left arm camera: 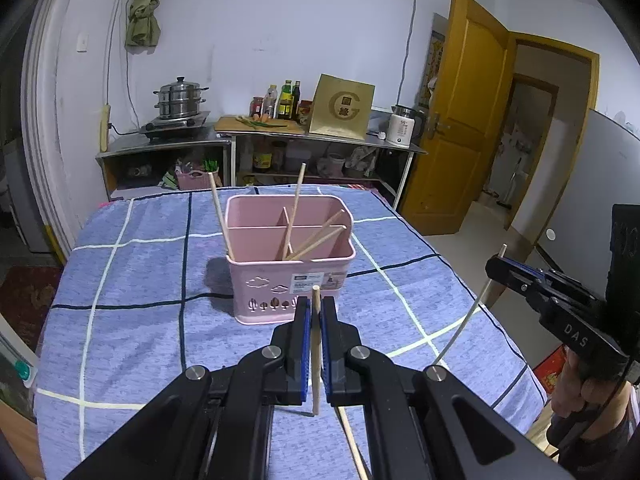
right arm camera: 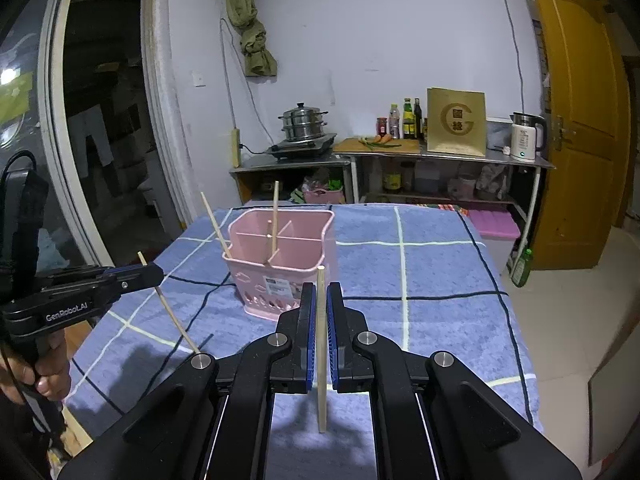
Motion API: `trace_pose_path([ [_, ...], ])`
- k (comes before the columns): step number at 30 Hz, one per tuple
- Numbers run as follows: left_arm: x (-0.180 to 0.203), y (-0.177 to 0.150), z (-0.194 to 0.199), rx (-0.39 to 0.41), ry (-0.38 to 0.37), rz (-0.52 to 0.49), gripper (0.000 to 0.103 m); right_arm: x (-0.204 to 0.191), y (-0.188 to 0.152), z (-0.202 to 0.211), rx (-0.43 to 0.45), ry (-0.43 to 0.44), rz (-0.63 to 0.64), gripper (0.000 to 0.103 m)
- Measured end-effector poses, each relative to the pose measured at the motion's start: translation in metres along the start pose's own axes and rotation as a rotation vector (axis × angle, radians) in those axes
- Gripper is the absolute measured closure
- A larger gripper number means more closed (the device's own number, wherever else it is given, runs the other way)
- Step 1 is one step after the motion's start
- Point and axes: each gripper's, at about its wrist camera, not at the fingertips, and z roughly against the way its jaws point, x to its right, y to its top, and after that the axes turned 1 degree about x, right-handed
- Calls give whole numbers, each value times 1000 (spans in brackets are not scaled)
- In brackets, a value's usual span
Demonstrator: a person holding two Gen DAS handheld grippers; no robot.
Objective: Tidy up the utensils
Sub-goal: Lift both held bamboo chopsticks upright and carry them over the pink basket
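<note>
A pink utensil caddy with divided compartments stands on the blue checked tablecloth. Several wooden chopsticks lean inside it. My left gripper is shut on an upright wooden chopstick, just in front of the caddy. My right gripper is shut on another upright chopstick, to the right of the caddy. Each gripper shows in the other view, the right gripper at right, the left gripper at left, each holding its chopstick. Another chopstick lies on the cloth under my left gripper.
Behind the table stands a steel counter with a steamer pot, bottles, a gold box and a white kettle. A yellow door is open at right. The table's right edge drops to the floor.
</note>
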Motion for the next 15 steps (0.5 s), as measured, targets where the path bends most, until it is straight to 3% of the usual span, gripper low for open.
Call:
trace_pose_path([
  [9, -21, 25, 5, 12, 5, 14, 98, -22, 26, -16, 34, 74, 17, 98],
  [15, -37, 56, 16, 89, 4, 54, 98, -28, 50, -25, 90, 119, -13, 98],
])
